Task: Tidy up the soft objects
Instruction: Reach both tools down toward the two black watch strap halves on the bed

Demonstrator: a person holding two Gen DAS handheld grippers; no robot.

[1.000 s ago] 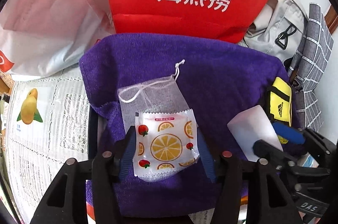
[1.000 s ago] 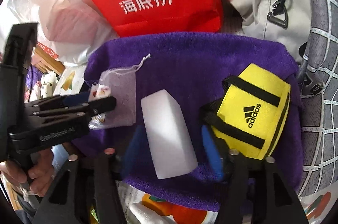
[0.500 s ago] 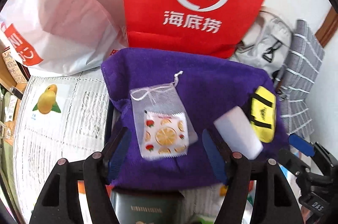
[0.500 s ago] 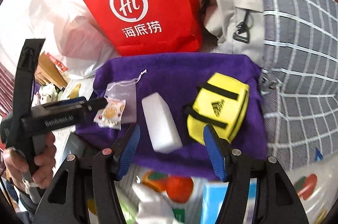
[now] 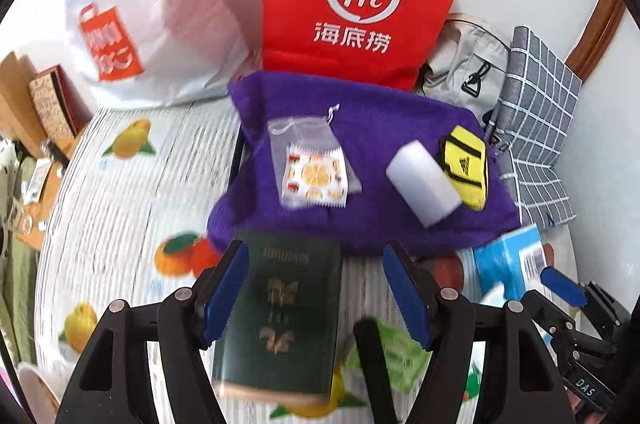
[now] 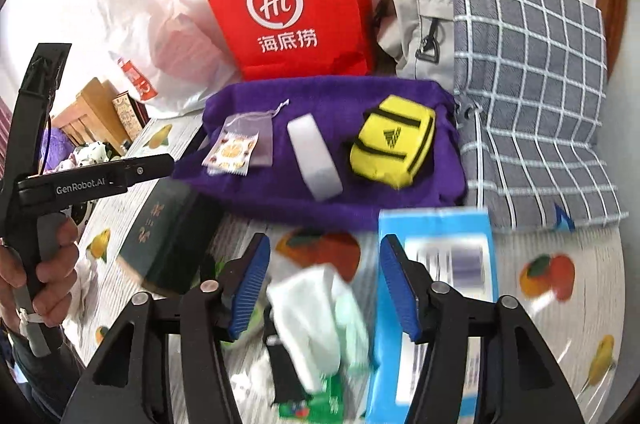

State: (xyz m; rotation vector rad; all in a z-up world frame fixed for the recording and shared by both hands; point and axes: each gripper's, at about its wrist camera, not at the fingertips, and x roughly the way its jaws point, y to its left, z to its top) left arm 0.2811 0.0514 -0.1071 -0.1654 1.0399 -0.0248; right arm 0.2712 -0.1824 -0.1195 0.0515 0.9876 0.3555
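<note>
Between picks. My left gripper (image 5: 312, 288) gapes empty; my right gripper (image 6: 324, 284) is closing on nothing. Sachet (image 5: 314, 179), sponge (image 5: 424, 181) and yellow pouch (image 5: 466, 165) lie on the purple towel (image 5: 384, 127). Next probably the white cloth (image 6: 308, 316) beneath my right gripper, needing a descent.

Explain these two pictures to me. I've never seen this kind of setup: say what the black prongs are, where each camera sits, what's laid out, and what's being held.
No robot: a person holds a two-fingered tool in each hand, with a camera looking along its blue-padded fingers. In the left view, the left tool is open above a dark green book, holding nothing. In the right view, the right tool is closing, empty, over white wrappers. On the purple towel lie a fruit-print packet atop a mesh pouch, a white block and a yellow pouch. A red bag stands behind.
</note>
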